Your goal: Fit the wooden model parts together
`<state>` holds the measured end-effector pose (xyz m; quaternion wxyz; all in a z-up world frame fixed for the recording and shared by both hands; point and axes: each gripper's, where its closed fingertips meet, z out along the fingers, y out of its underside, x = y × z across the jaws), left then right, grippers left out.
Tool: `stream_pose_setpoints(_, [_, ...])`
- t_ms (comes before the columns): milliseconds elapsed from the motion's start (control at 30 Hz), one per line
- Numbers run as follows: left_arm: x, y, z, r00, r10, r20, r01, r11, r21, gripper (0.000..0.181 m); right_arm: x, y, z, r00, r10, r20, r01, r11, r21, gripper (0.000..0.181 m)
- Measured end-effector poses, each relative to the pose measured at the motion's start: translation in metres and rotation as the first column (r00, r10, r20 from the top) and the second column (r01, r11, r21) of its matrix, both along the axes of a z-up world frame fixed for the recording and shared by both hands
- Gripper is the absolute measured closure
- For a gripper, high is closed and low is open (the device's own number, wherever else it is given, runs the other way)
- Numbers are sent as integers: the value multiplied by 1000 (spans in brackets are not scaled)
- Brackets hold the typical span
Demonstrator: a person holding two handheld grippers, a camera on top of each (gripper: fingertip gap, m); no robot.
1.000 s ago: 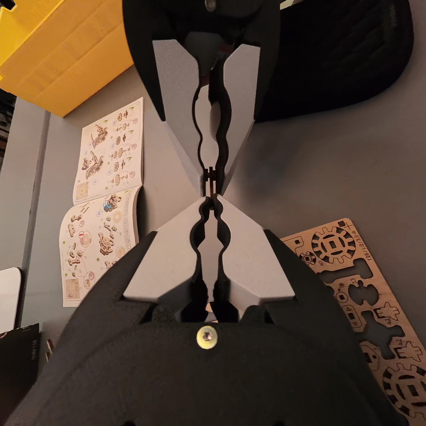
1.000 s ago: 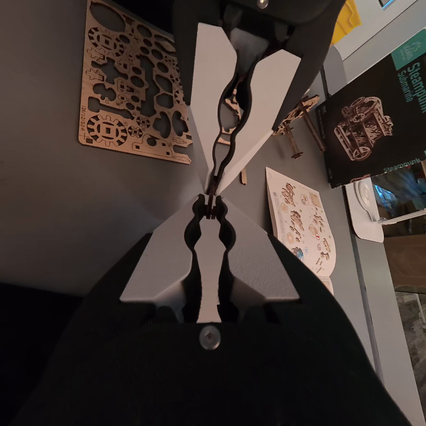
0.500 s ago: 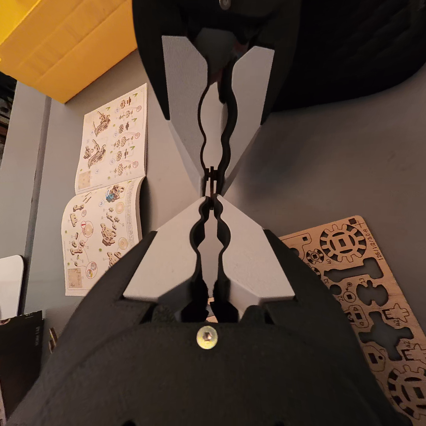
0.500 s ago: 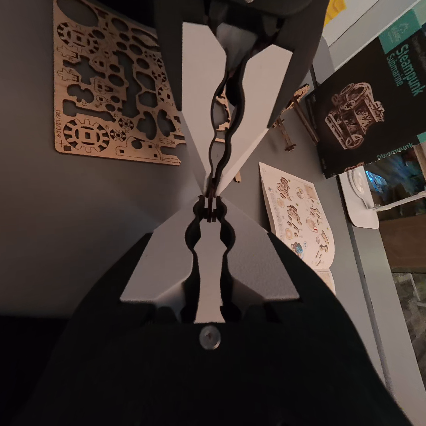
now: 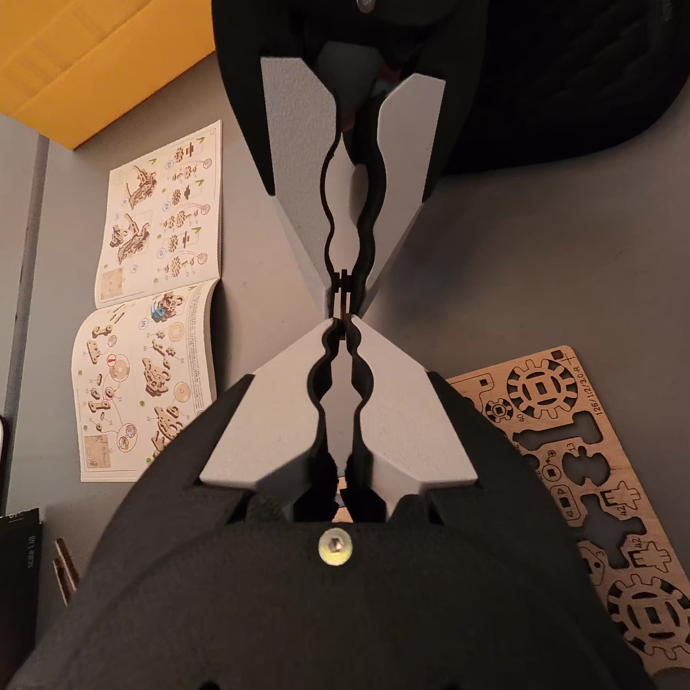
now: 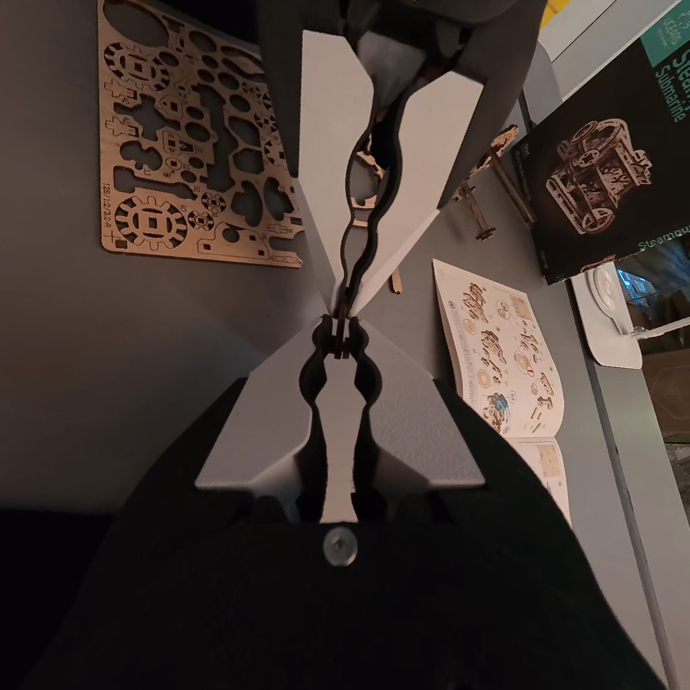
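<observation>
- Above the grey tabletop, both tools meet tip to tip; my left gripper and right gripper face each other head-on, well clear of the surface.
- Left gripper: fingers pinched nearly together on a thin wooden part, seen edge-on at the tips.
- Right gripper: closed likewise on a small layered wooden piece, which shows as two or three dark slivers side by side.
- The two pieces touch or overlap right at the meeting point; I cannot tell how deep the tab sits in its slot.
- To do this step well, I judge: keep both tools on one axis, push straight along it, no twist. Thin plywood tabs look liable to snap under sideways load.
- I'd hold grip pressure firm so neither piece slides back between the pads.
- Pose: the opposing tool enters from the top of each wrist view, its fingers pointing down toward the camera; slight skew visible in the right wrist view.
- Around the bench: punched-out plywood sheet, open instruction booklet, dark kit box, yellow bin, loose wooden subassembly.
</observation>
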<state>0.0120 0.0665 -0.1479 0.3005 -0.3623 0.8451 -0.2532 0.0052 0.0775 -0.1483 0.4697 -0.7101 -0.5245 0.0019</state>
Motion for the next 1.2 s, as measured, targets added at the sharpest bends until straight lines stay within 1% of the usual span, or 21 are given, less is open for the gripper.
stream_pose_setpoints(67, [0,0,-1,1000,2,-6,-2,1000,1,180,0,1,-1,1000,2,3,-2,1000,1,173])
stream_pose_setpoints(133, [1,3,0,1000,8,7,-9,1000,9,181,0,3,1,998,-7,-62,6,1000,-30,173])
stream_pose_setpoints(233, [6,5,14,996,31,86,-30,999,-15,181,6,6,18,995,-7,-101,11,999,47,172])
stream_pose_setpoints(333, [6,4,20,994,37,98,-32,998,-50,181,6,5,23,997,6,-81,3,994,111,172])
stream_pose_setpoints(533, [7,4,19,995,49,84,-42,996,-83,180,7,5,21,994,-14,-105,20,998,60,173])
stream_pose_setpoints(767, [8,8,23,992,70,105,-62,995,-82,179,8,9,26,995,-56,-83,65,992,112,174])
stream_pose_setpoints(1000, [6,7,22,994,57,93,-48,994,-94,179,6,8,25,997,-50,-51,56,989,133,173])
stream_pose_setpoints(1067, [3,8,22,996,46,80,-37,994,-107,180,2,8,25,989,-24,-147,35,997,69,173])
stream_pose_setpoints(1100, [3,7,24,996,45,81,-34,990,-138,180,3,7,28,983,-7,-186,17,998,56,172])
stream_pose_setpoints(1133, [6,7,29,993,58,105,-39,985,-169,181,7,8,34,976,-10,-216,26,997,72,171])
stream_pose_setpoints(1200, [6,6,37,988,49,143,-20,980,-196,181,10,4,42,971,22,-238,1,995,98,171])
